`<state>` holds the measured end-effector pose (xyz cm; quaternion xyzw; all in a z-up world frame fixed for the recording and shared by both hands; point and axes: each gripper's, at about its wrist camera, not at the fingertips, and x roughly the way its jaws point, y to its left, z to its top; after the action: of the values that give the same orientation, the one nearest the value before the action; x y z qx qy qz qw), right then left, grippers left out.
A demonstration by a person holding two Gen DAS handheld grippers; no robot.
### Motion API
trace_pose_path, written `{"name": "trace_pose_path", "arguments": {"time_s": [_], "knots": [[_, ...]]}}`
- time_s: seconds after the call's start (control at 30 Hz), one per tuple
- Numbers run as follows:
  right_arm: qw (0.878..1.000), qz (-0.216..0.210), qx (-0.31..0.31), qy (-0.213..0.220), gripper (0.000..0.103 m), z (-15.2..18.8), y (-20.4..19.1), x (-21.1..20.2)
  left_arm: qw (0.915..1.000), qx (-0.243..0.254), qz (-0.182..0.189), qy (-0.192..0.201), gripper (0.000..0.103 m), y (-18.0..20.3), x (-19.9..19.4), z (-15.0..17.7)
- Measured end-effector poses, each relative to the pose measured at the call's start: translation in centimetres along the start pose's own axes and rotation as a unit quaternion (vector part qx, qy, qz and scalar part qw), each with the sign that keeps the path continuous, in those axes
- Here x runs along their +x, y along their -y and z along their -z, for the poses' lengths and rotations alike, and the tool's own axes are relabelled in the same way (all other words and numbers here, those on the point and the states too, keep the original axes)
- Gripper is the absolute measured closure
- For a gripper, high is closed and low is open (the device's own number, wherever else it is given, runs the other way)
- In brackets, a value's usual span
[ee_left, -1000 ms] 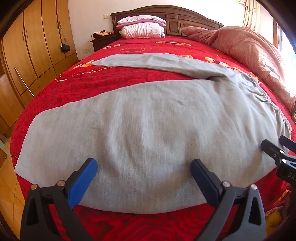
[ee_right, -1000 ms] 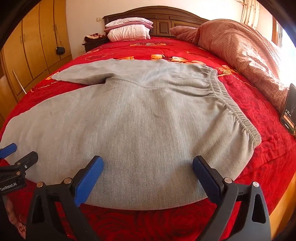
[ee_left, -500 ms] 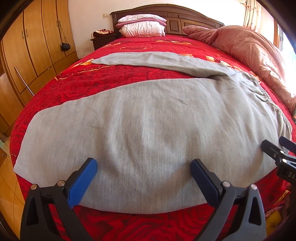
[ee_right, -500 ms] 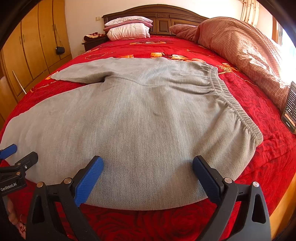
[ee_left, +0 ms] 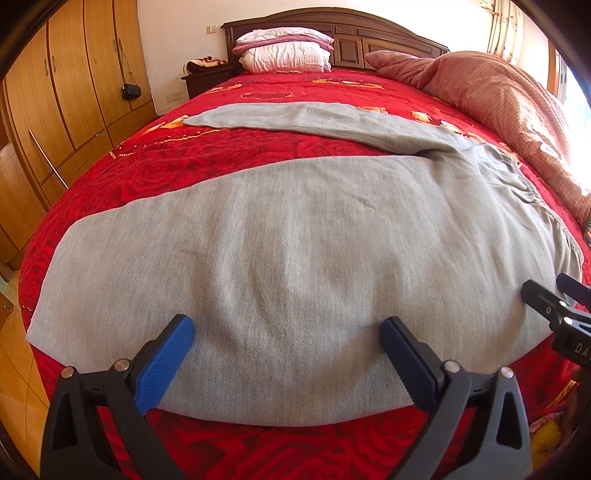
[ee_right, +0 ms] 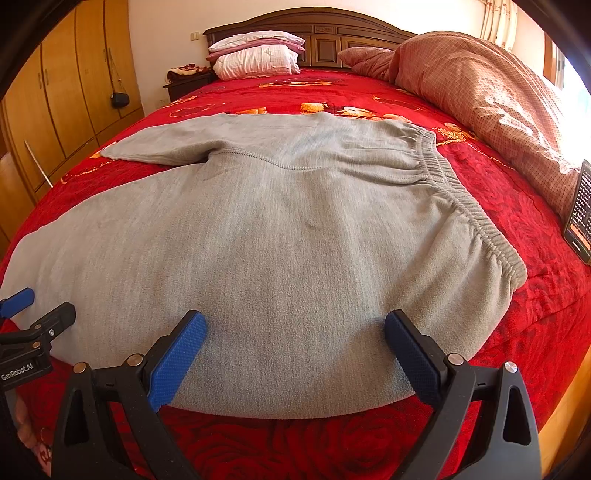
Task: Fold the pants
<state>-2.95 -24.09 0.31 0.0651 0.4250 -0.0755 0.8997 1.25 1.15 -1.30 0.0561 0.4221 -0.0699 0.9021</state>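
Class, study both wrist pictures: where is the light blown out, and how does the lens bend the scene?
Left wrist view: sun washes out the right edge by the quilt; the grey pants bulge barrel-like, and dark corners vignette the frame. Right wrist view: glare at the upper right by the curtain; the wardrobe doors bow; the open right tool stays sharp.
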Motion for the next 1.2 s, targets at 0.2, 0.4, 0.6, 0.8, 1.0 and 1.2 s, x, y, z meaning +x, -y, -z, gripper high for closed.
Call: {"name": "trace_pose_path", "arguments": {"time_s": [0.2, 0.4, 0.6, 0.8, 1.0, 1.2], "knots": [[1.0, 0.0, 0.0, 0.0, 0.004, -0.03, 0.03, -0.02, 1.0, 0.0, 0.0, -0.001, 0.0, -0.13, 0.05, -0.06], [1.0, -0.001, 0.001, 0.0, 0.004, 0.08, -0.07, 0.14, 1.0, -0.001, 0.0, -0.001, 0.0, -0.17, 0.09, -0.09], [1.0, -0.001, 0.001, -0.001, 0.004, 0.03, -0.01, 0.13, 1.0, -0.001, 0.001, -0.001, 0.0, -0.12, 0.09, -0.02], [1.0, -0.001, 0.001, -0.001, 0.004, 0.01, 0.01, 0.13, 1.0, -0.001, 0.001, -0.002, 0.0, -0.15, 0.09, -0.09], [1.0, -0.001, 0.001, -0.001, 0.003, 0.04, 0.02, 0.15, 1.0, -0.001, 0.0, -0.002, 0.0, -0.13, 0.09, -0.05], [1.0, -0.001, 0.001, -0.001, 0.004, -0.01, 0.04, 0.15, 1.0, -0.001, 0.001, -0.002, 0.0, -0.16, 0.09, -0.06]]}}
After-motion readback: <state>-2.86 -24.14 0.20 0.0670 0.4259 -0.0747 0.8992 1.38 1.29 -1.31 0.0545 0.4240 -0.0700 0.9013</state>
